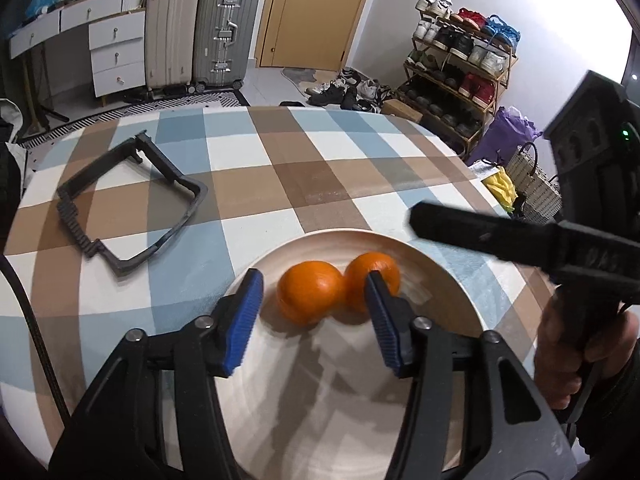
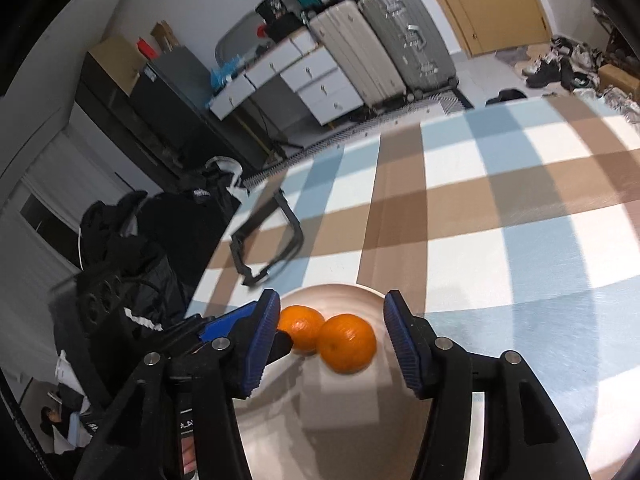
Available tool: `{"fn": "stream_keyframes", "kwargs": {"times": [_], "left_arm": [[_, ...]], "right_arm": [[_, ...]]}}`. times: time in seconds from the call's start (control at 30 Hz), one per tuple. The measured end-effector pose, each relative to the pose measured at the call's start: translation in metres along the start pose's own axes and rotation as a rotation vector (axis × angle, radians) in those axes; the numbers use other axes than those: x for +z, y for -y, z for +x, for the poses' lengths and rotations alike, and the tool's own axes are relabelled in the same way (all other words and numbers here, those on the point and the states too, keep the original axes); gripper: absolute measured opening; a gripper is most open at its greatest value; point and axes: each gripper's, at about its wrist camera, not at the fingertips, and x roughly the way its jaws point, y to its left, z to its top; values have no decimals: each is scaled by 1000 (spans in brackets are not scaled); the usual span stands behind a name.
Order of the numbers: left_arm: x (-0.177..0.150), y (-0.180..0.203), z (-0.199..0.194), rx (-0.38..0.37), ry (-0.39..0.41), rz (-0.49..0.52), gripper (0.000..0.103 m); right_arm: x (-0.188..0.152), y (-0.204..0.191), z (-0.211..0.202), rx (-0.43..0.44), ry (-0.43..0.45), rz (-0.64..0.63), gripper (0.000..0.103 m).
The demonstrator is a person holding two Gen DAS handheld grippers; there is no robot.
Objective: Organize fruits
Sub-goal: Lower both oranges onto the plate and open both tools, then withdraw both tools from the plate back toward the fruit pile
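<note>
Two oranges (image 1: 310, 298) (image 1: 374, 280) sit touching near the middle of the plate (image 1: 448, 280), which holds nothing else. The left gripper (image 1: 314, 320) hangs at the plate's 6 o'clock and the right gripper (image 2: 330, 340) at its 3 o'clock, fingers spread, pinching nothing. A careless nudge could roll an orange off onto the checked surface (image 1: 240, 152), where a black frame (image 1: 132, 200) lies at 10 o'clock.

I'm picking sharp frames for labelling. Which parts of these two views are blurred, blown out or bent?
Left wrist view: the window area at top right is blown out; the right tongs and the far orange are motion-smeared; the table's edge bows. Right wrist view: the tablecloth is streaked, the plate rim soft, the black frame blurred, the corners dark.
</note>
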Motion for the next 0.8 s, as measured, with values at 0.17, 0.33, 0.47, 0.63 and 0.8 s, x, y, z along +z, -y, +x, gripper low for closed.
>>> {"fn": "stream_keyframes", "kwargs": {"times": [0.17,0.33,0.47,0.63,0.8], "left_arm": [[-4,13,-37,35,56,8,72],[-14,34,-84,67,124,20,81],[-30,57,-122,112,170,49,87],[-60,79,-160,126,204,36,92],[-92,97,-193,140,230,44,101]], "right_arm": [[-12,-15,-56,-17,104,-32,84],[-39,-35,-113,-55,202,-80,94],[-63,-53,-145,-65,248,-135,98],[-100,-75,-178,-105,339,-173,102],[-135,-88,-197,-135,390,-216,103]]}}
